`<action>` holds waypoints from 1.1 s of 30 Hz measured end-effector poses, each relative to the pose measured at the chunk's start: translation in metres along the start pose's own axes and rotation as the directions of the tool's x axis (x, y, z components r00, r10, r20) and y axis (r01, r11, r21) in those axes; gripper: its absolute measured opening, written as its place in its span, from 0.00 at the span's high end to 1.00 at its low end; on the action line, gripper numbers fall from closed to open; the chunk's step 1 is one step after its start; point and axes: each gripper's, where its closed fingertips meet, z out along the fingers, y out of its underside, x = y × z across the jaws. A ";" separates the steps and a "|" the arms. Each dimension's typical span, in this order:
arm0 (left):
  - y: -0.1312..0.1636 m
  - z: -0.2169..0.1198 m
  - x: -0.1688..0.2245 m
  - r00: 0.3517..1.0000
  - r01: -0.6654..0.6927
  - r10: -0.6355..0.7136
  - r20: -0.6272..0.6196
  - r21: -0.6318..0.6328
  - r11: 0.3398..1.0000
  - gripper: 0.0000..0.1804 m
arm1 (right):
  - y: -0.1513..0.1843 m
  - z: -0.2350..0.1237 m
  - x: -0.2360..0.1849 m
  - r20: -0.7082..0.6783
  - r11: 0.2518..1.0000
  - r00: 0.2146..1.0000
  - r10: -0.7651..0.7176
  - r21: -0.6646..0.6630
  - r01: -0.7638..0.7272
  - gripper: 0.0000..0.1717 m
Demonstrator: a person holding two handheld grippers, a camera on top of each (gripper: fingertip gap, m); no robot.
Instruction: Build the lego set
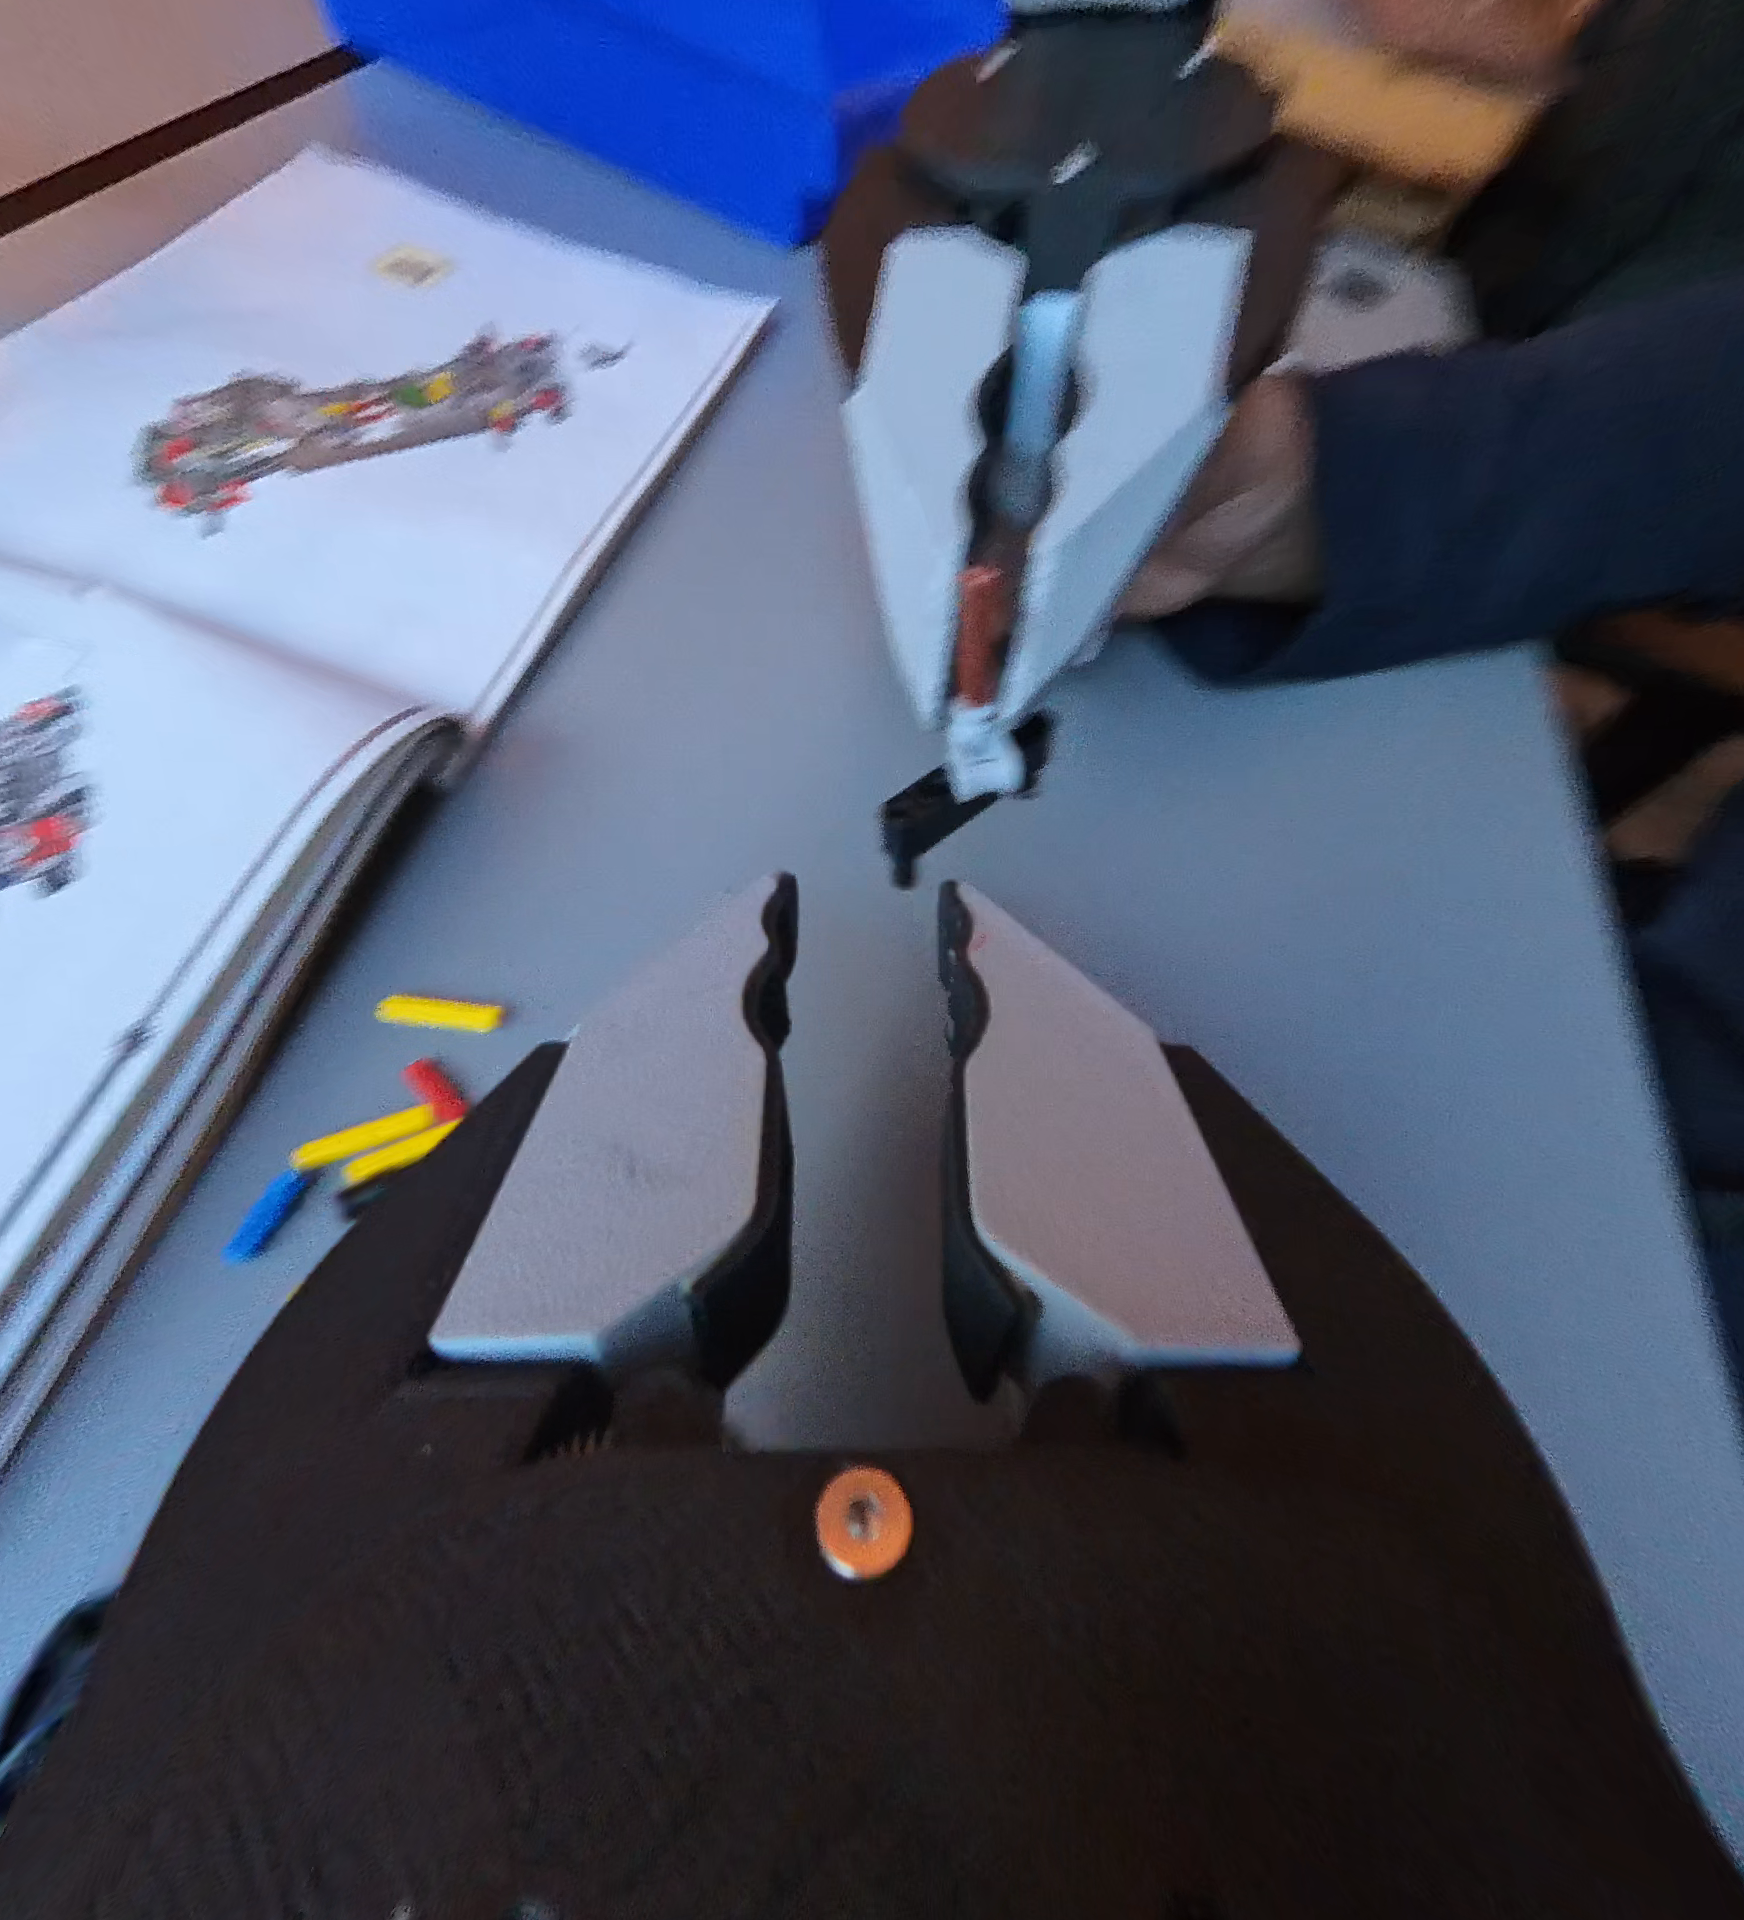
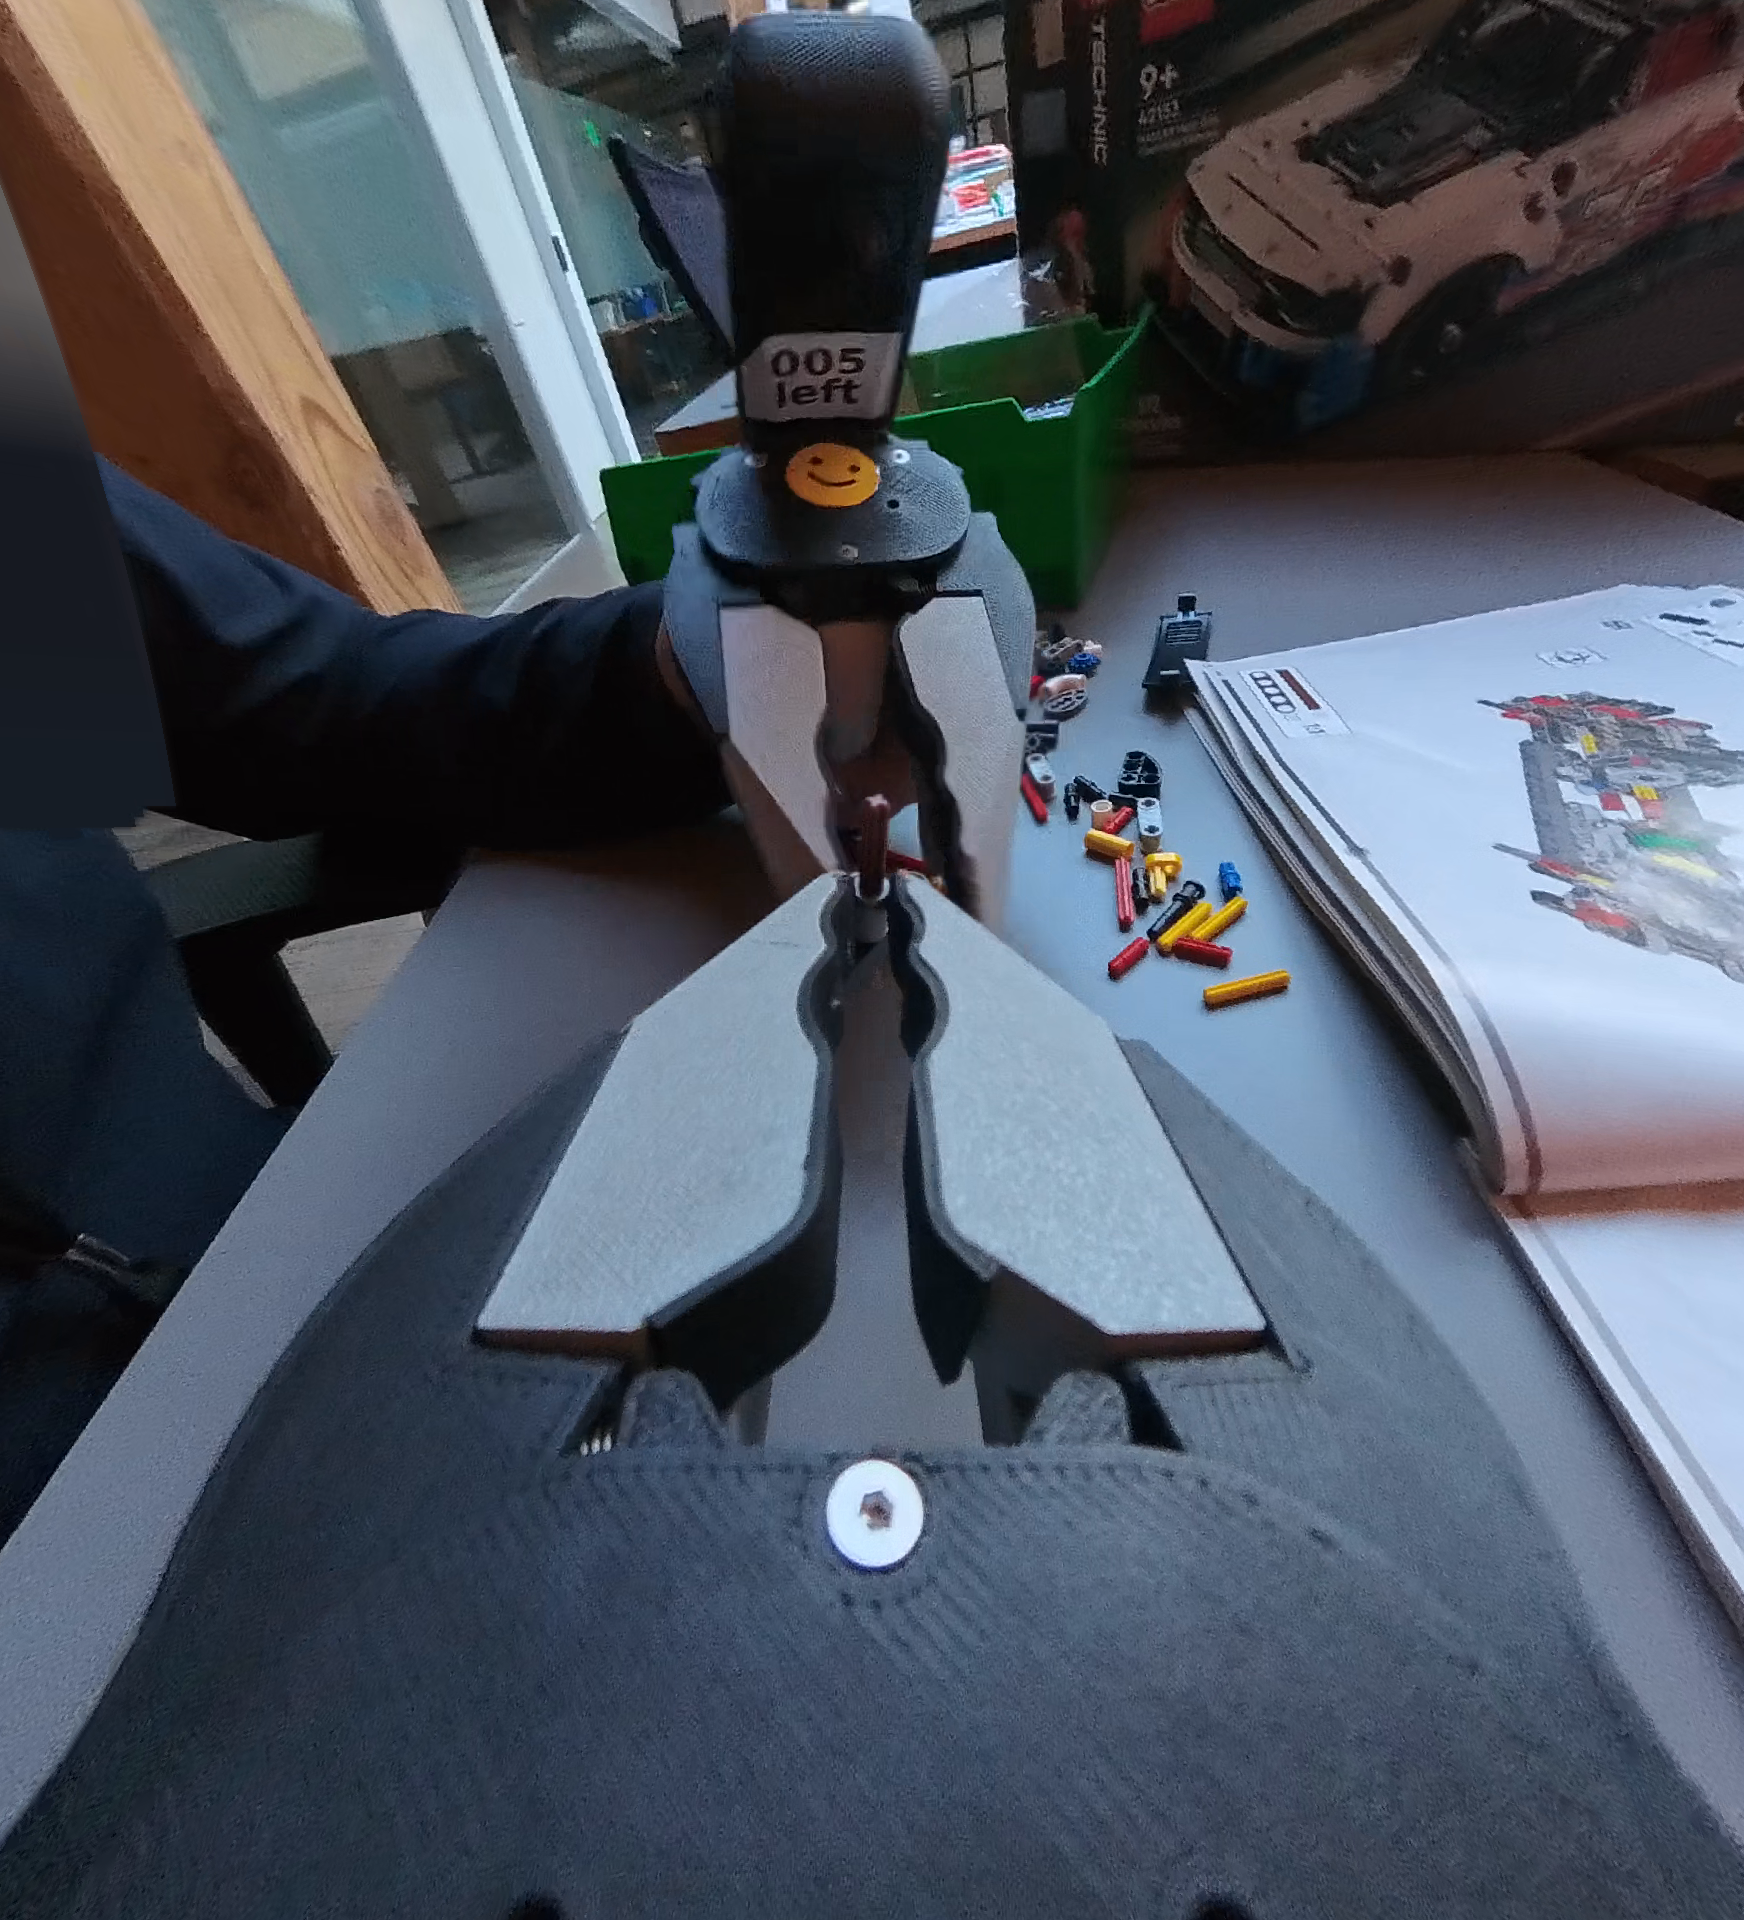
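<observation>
My right gripper (image 2: pixel 873 896) is shut on a small brick assembly: a white piece (image 2: pixel 868 923) pinched at the tips, with a brown axle (image 2: pixel 873 831) sticking out. The left wrist view shows the right gripper (image 1: pixel 982 722) from the front, holding the white piece (image 1: pixel 977 750) with the brown axle (image 1: pixel 977 634) and a black beam (image 1: pixel 925 816) hanging below. My left gripper (image 1: pixel 868 896) is open with nothing between its fingers, and its tips are just short of the black beam's end. It faces the right gripper above the grey table (image 1: pixel 1263 883). The right wrist view also shows the left gripper (image 2: pixel 889 862) open.
An open instruction book (image 1: pixel 276 468) (image 2: pixel 1574 883) lies beside the grippers. Loose yellow, red, blue and black pins (image 2: pixel 1174 914) (image 1: pixel 380 1132) lie by the book. A blue bin (image 1: pixel 660 94), a green bin (image 2: pixel 1034 457) and a car-model box (image 2: pixel 1470 229) stand at the back. A person's sleeve (image 1: pixel 1574 468) is at the right. My left and right fingertips are right by each other.
</observation>
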 end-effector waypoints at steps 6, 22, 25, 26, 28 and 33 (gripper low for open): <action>-0.018 -0.012 0.017 0.987 0.069 -0.051 -0.154 0.115 0.991 0.93 | -0.005 0.000 -0.015 0.084 0.999 0.996 -0.028 0.028 0.026 0.98; -0.021 -0.012 0.024 0.970 0.115 -0.082 -0.231 0.136 0.984 0.89 | -0.016 -0.005 -0.033 0.180 0.996 0.983 -0.047 0.086 0.032 0.98; -0.024 -0.010 0.039 0.942 0.146 -0.098 -0.322 0.128 0.981 0.78 | -0.022 -0.008 -0.044 0.257 0.992 0.966 -0.037 0.125 0.005 0.98; -0.023 -0.009 0.046 0.926 0.154 -0.100 -0.364 0.122 0.981 0.78 | -0.024 -0.008 -0.047 0.277 0.991 0.960 -0.038 0.136 0.000 0.98; -0.024 -0.008 0.059 0.889 0.173 -0.104 -0.445 0.117 0.978 0.78 | -0.026 -0.009 -0.053 0.309 0.989 0.950 -0.044 0.149 -0.003 0.98; -0.037 -0.016 0.085 0.782 0.251 -0.116 -0.612 0.139 0.958 0.79 | -0.024 -0.008 -0.064 0.359 0.989 0.931 -0.068 0.144 0.017 0.98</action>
